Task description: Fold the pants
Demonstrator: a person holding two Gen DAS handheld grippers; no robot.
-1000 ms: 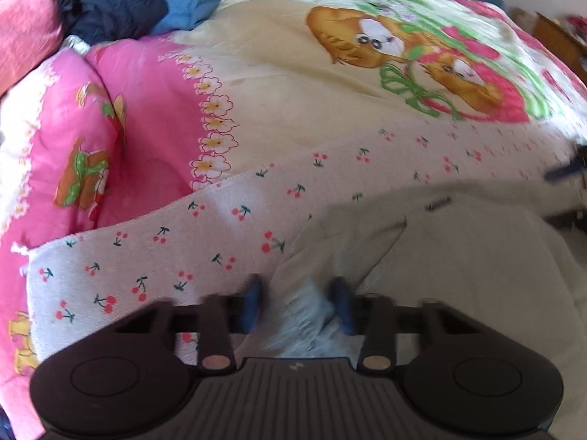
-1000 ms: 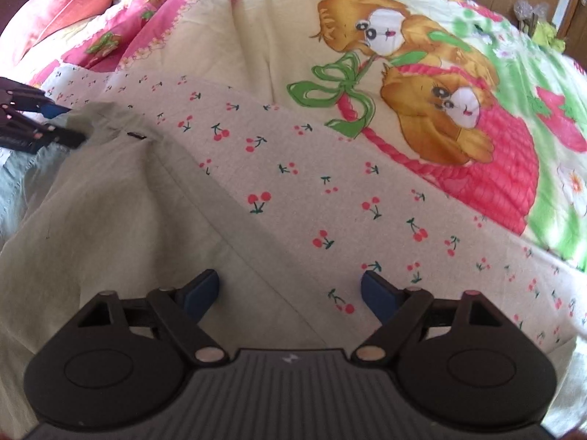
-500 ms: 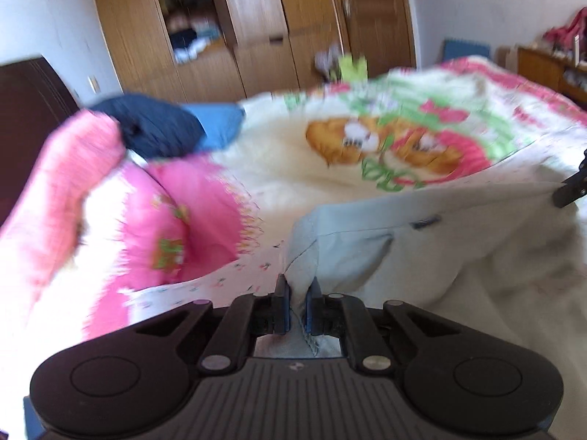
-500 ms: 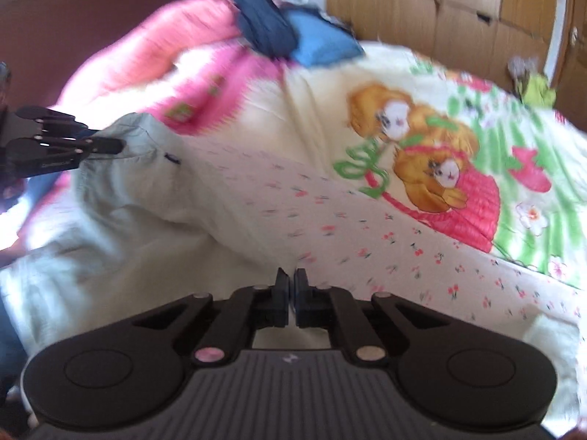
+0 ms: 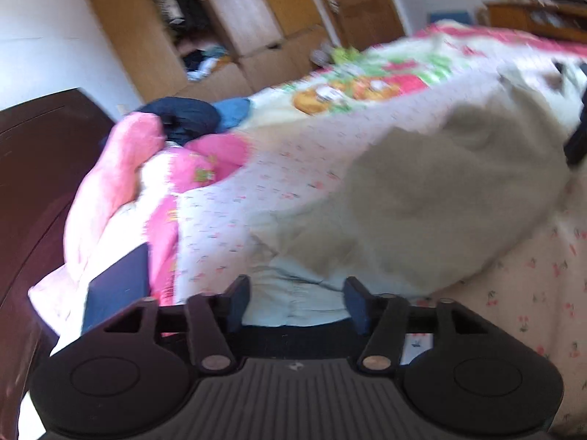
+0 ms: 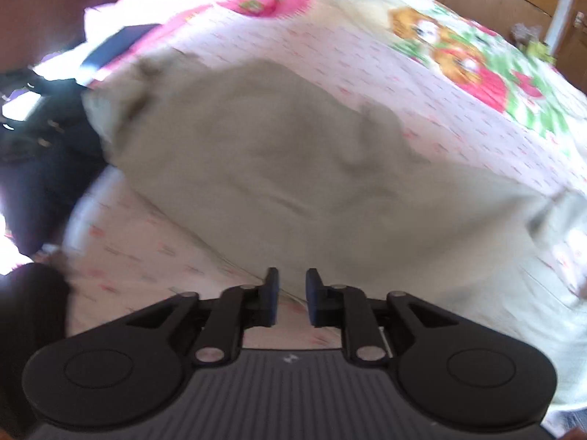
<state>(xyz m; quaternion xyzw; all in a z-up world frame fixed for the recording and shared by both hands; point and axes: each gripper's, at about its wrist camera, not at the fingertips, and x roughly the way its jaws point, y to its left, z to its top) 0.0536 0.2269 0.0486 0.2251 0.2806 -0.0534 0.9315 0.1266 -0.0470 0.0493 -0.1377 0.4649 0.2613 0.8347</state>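
Observation:
The pale beige pants lie in a loose folded heap on the cherry-print sheet. In the right wrist view they fill the middle. My left gripper is open, its jaws wide apart at the pants' light waistband edge, holding nothing. My right gripper is open by a narrow gap at the near edge of the pants, with no cloth between its jaws. Both views are blurred by motion.
A pink quilt and dark blue clothes lie at the bed's head by a dark headboard. A cartoon-print blanket covers the far bed. Wooden wardrobes stand behind. A dark blue flat object lies at the left edge.
Both grippers were shut on the lifted pants half a second ago. Now both have opened and the pants have dropped onto the bed, folded over.

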